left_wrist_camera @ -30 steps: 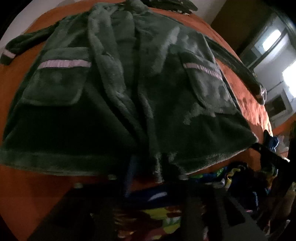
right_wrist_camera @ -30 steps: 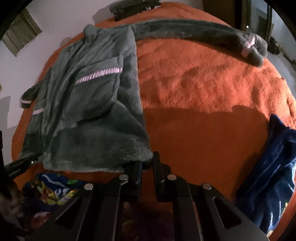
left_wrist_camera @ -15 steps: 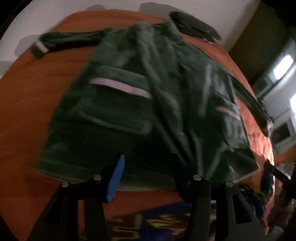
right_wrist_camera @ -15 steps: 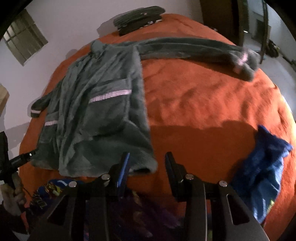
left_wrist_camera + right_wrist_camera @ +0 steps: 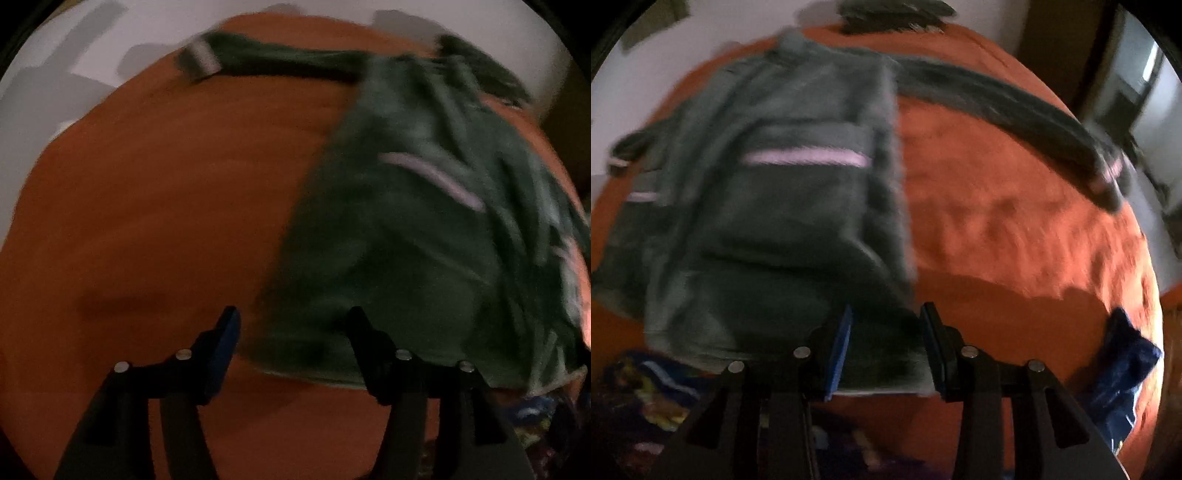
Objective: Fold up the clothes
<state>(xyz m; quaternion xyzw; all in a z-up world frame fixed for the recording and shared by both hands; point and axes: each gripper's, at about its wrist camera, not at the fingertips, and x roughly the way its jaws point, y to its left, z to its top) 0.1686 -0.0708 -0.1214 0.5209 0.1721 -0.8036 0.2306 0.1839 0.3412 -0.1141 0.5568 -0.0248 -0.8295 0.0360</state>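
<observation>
A dark green fleece robe (image 5: 424,240) lies spread flat on an orange bedspread (image 5: 147,203), with one sleeve (image 5: 280,62) stretched out toward the far wall. My left gripper (image 5: 291,325) hovers at the robe's near left hem corner; its jaws are opening and nothing is pinched between them. In the right wrist view the robe (image 5: 798,221) shows a pocket with a pink stripe (image 5: 805,158), and the other sleeve (image 5: 1015,110) runs out to the right. My right gripper (image 5: 886,317) stands open over the near right hem corner, its pads apart from the cloth.
A blue garment (image 5: 1123,362) lies crumpled at the bed's right edge. Colourful clothes (image 5: 646,387) are heaped at the near left edge. A dark folded item (image 5: 894,14) rests by the far wall. Bare orange bedspread (image 5: 1015,229) stretches to the robe's right.
My left gripper swung left along the hem from the robe's middle to its left corner, and its jaws widened. My right gripper let go of the hem corner and opened.
</observation>
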